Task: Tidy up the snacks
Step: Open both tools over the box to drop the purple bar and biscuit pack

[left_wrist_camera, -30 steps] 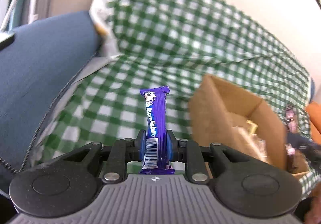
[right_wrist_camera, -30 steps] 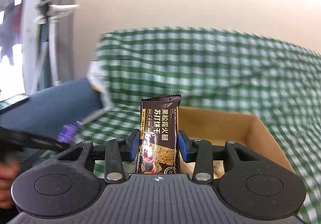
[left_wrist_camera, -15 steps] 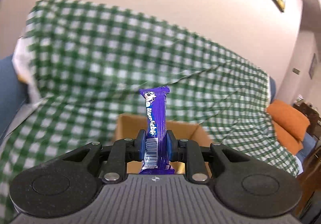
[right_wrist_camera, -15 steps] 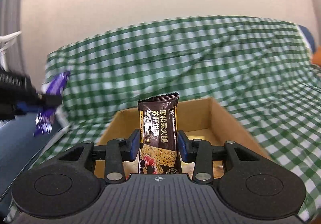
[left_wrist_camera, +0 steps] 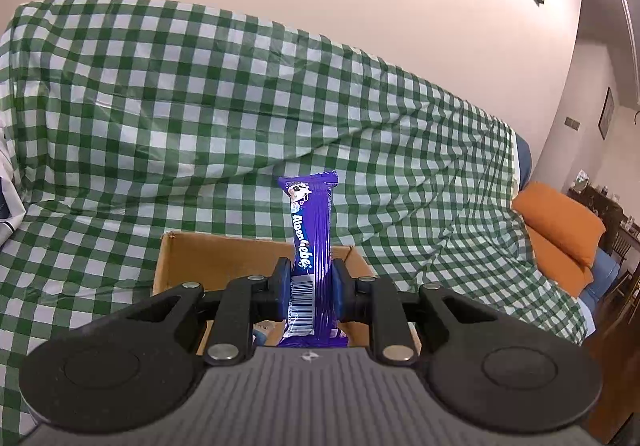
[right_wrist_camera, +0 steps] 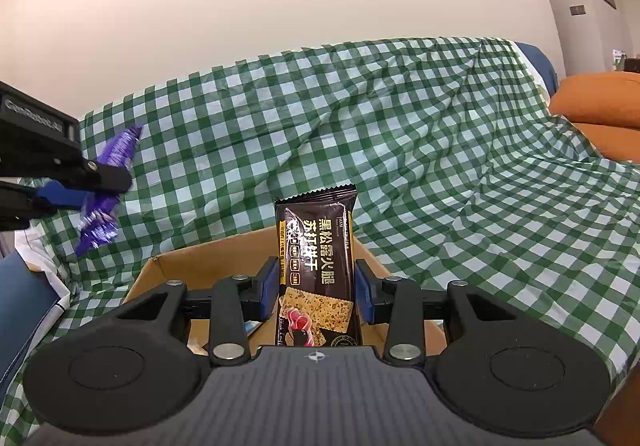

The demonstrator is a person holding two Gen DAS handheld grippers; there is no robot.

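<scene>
My left gripper point(left_wrist_camera: 311, 286) is shut on a purple candy stick point(left_wrist_camera: 312, 230) that stands upright between its blue pads. Below it an open cardboard box point(left_wrist_camera: 208, 258) sits on the checked cloth, with a few snacks showing inside. In the right wrist view my right gripper point(right_wrist_camera: 316, 286) is shut on a dark brown cracker packet point(right_wrist_camera: 316, 246), held upright over the same cardboard box point(right_wrist_camera: 208, 262). The left gripper point(right_wrist_camera: 86, 184) appears at the left edge there, above and left of the box, with the purple candy stick point(right_wrist_camera: 108, 174) in it.
A green-and-white checked cloth point(left_wrist_camera: 200, 106) covers a sofa seat and back. An orange cushion point(left_wrist_camera: 560, 222) lies at the right end, and the same orange cushion point(right_wrist_camera: 600, 98) shows in the right wrist view. A plain wall rises behind; furniture stands far right.
Both grippers swung right toward the box, each keeping its snack. The box moved from the right side to under the left gripper. The left gripper climbed higher at the right view's left edge.
</scene>
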